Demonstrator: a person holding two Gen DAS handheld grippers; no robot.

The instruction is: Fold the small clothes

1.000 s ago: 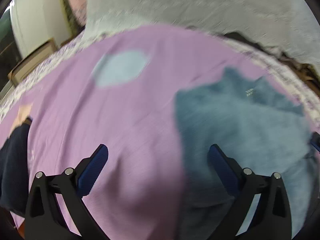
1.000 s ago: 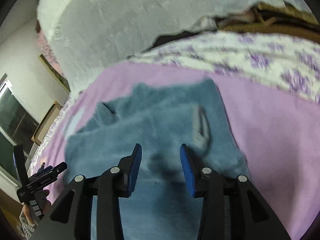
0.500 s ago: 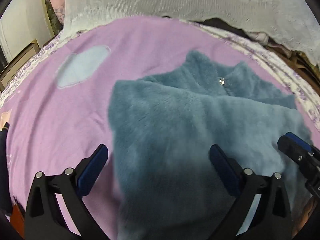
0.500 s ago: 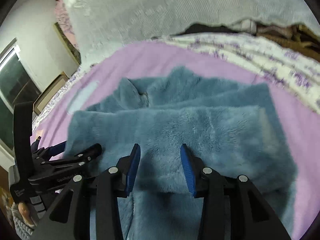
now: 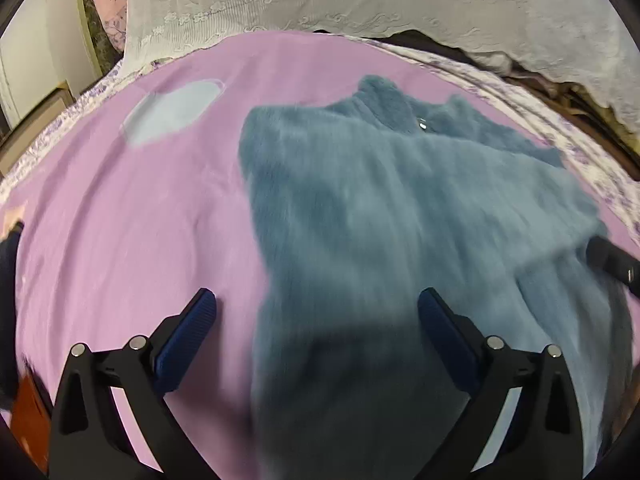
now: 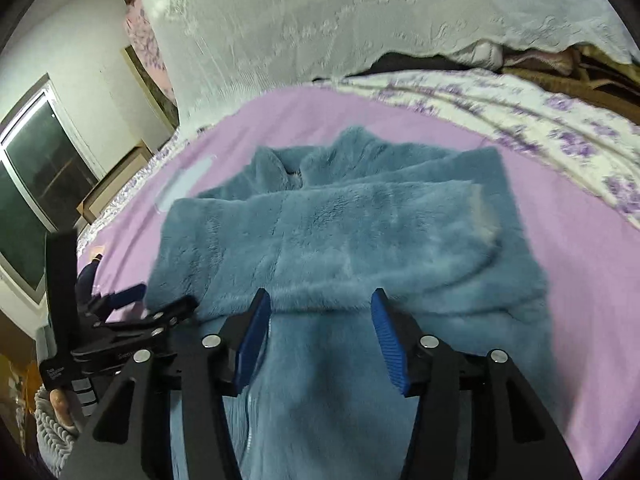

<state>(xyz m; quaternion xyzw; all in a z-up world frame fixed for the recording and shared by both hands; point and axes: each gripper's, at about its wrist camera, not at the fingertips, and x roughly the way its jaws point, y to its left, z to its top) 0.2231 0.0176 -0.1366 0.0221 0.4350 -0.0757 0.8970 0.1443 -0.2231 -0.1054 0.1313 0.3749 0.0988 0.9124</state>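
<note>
Right wrist: right gripper (image 6: pixel 320 312) jaws opening, empty, over blue fleece garment (image 6: pixel 360 240); left gripper (image 5: pixel 316 316) wide open.

Teal fluffy jacket (image 6: pixel 340 240) on lilac sheet (image 5: pixel 140 220); white lace cover (image 6: pixel 360 12); purple-flowered cream bedspread (image 6: pixel 540 128)

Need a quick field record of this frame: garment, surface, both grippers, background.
garment: blue fleece jacket, lying flat, a sleeve folded across the body, collar at the far end
surface: pink sheet with a pale patch
left gripper: jaws wide, nothing between the pads, over the jacket's near left edge
right gripper: jaws opening, fleece under the gap, pads not pressing on it
background: white lace cover; floral bedding right of the sheet
fold status: partly done
</note>
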